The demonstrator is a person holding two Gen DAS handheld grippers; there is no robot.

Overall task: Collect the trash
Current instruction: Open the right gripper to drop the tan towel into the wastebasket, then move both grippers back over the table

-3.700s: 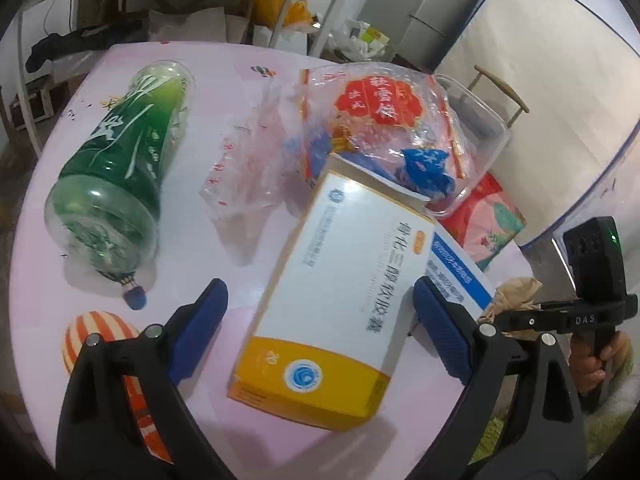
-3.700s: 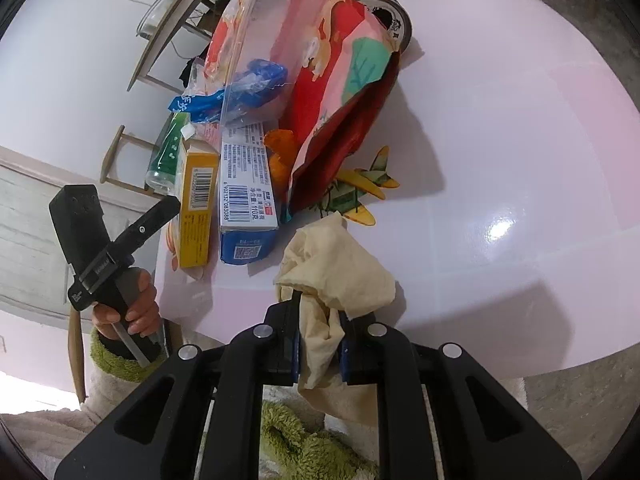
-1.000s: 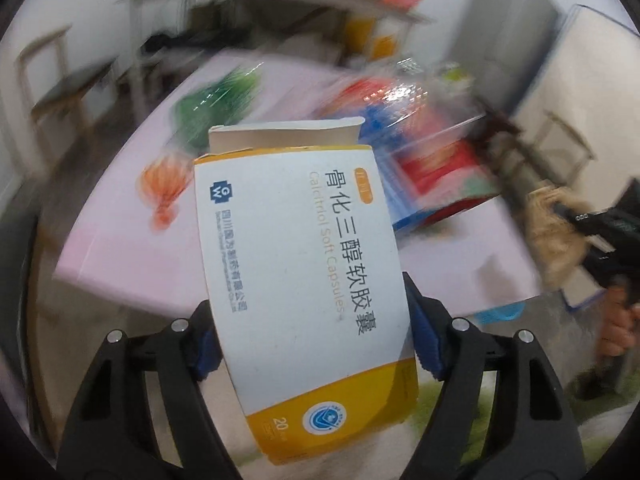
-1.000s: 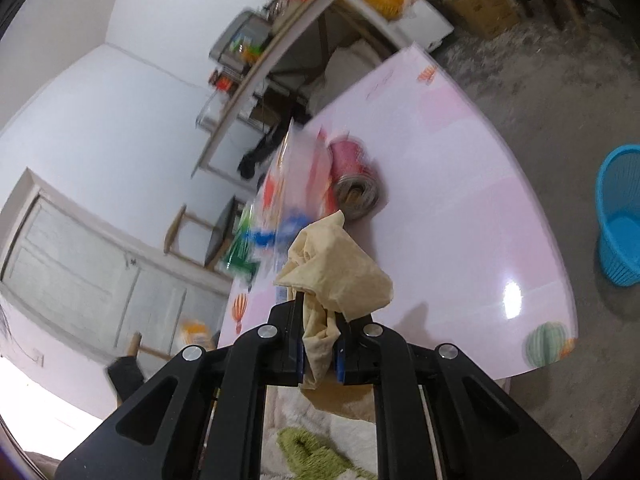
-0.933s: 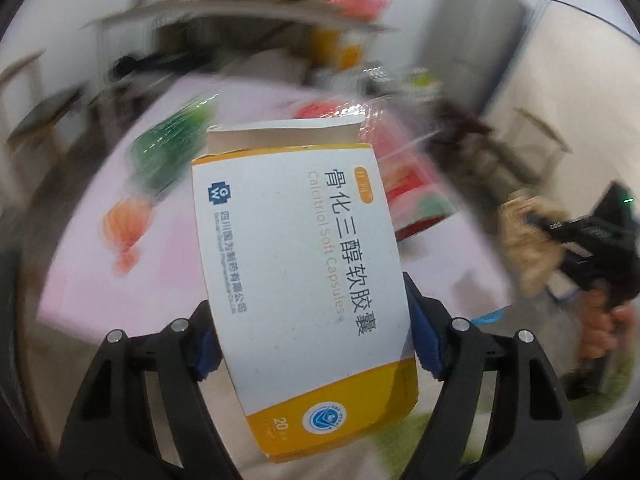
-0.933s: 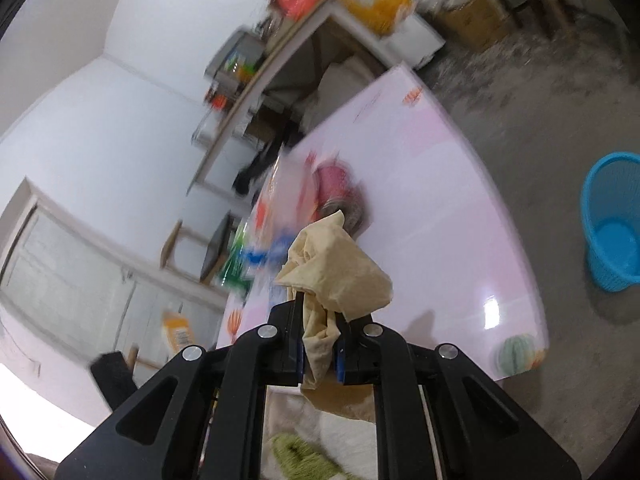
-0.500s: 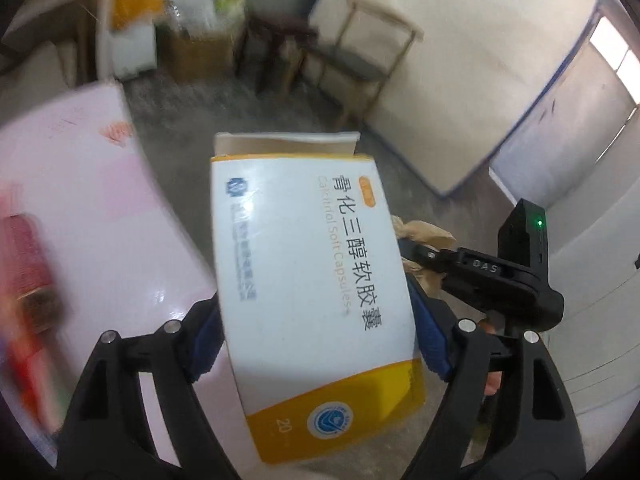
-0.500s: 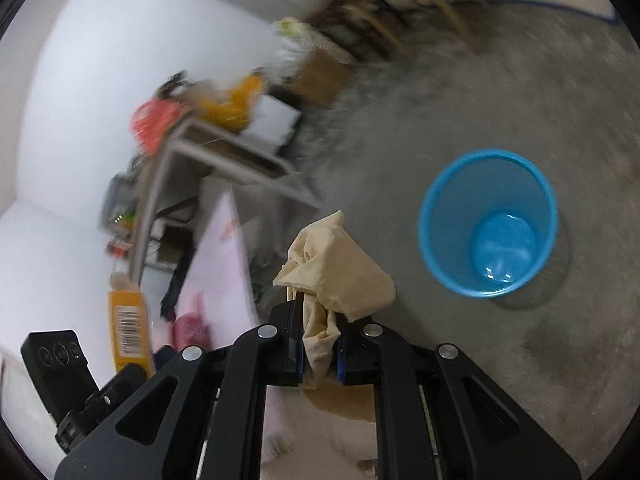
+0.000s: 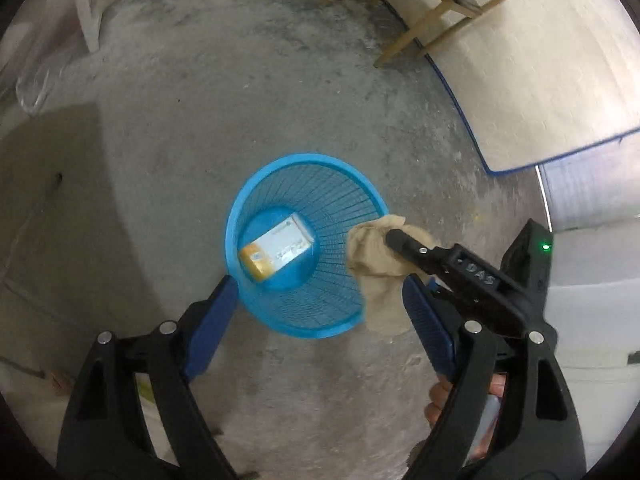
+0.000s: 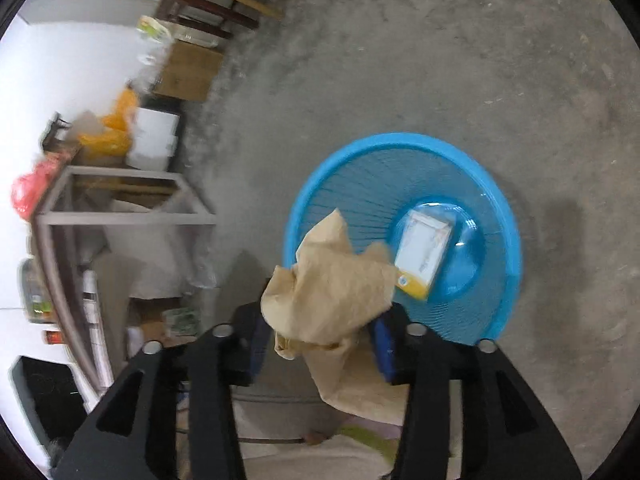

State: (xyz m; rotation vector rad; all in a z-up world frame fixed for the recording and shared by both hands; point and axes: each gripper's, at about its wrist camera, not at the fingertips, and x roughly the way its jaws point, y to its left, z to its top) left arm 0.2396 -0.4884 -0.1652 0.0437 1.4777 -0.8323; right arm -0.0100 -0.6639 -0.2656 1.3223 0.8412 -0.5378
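Observation:
A blue mesh basket stands on the concrete floor below both grippers. A white and yellow medicine box lies flat on its bottom. My left gripper hangs over the basket's near rim, its jaws opening with nothing between them. My right gripper is above the basket's edge and its jaws are opening. A crumpled brown paper sits loose between the parted blue pads.
Wooden chair legs and a leaning blue-edged mattress stand beyond the basket. A metal-frame table, a cardboard box and a white bucket line the wall. A person's hand holds the right gripper.
Both grippers swung from the pink table down over the basket. The left gripper let go of the box, which now lies in the basket. The right jaws parted around the paper.

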